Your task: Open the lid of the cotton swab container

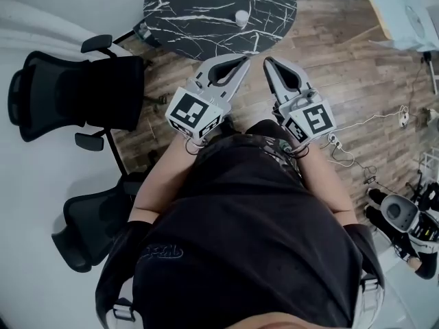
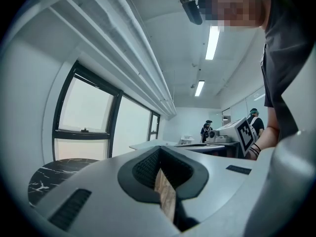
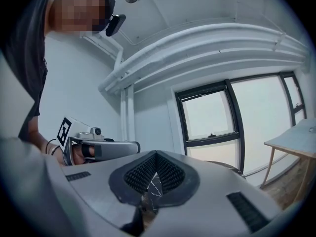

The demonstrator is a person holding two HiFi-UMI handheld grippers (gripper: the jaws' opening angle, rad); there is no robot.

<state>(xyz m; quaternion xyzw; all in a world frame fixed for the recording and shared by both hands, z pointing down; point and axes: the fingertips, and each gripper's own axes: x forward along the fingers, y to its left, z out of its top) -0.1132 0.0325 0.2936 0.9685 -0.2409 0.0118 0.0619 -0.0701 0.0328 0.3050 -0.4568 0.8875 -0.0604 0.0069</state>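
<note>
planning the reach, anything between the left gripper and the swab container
Head view: only bare marble tabletop between left gripper and swab container.

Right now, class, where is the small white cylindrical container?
In the head view, the small white cylindrical container stands on the round black marble-patterned table, slightly right of centre, beyond the tips of the left gripper and right gripper.

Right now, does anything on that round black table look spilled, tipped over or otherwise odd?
Nothing stands out. The small white container seems upright on the marbled table, alone, with nothing spilled around it. The left gripper and right gripper are shut and empty. Loose cables trail across the floor at right.
</note>
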